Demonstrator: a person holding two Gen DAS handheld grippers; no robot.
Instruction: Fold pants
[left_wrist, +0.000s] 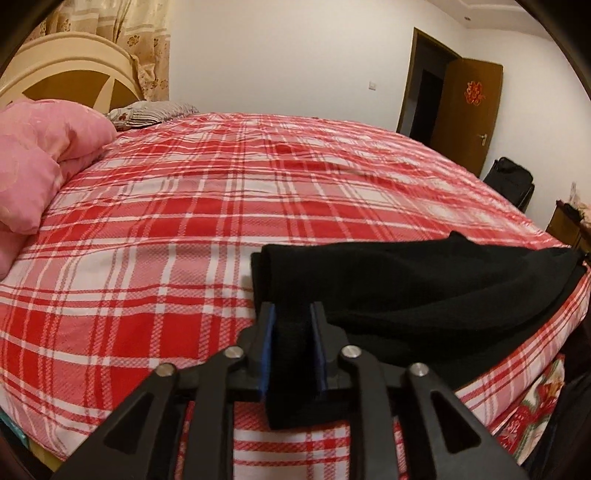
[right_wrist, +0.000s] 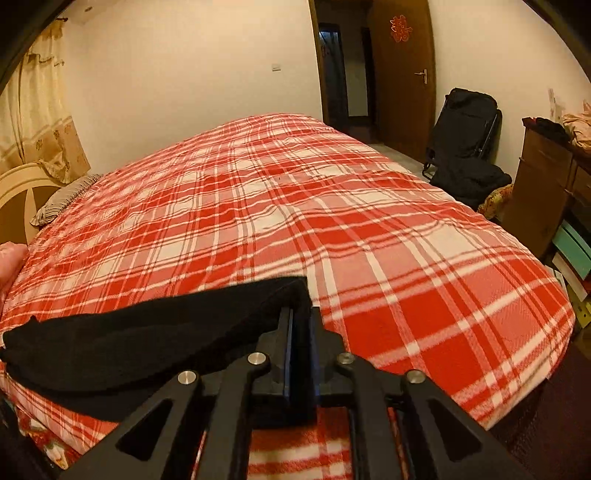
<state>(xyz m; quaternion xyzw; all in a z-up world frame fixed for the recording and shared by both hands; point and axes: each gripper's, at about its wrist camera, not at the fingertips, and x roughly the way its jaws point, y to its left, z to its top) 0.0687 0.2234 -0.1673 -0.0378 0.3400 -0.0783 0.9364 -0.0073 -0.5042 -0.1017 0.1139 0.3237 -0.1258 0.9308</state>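
Observation:
The black pants (left_wrist: 424, 295) lie stretched along the near edge of the bed with the red plaid sheet (left_wrist: 221, 221). My left gripper (left_wrist: 291, 314) is shut on the left end of the pants, with black cloth pinched between its blue pads. In the right wrist view the pants (right_wrist: 147, 343) run off to the left. My right gripper (right_wrist: 301, 317) is shut on their right end. The cloth sags slightly between the two grippers, over the sheet (right_wrist: 332, 221).
A pink quilt (left_wrist: 40, 158) and a striped pillow (left_wrist: 147, 112) lie at the headboard end. An open brown door (right_wrist: 400, 74), a black bag (right_wrist: 465, 125) and a wooden dresser (right_wrist: 543, 184) stand beyond the bed's far right side.

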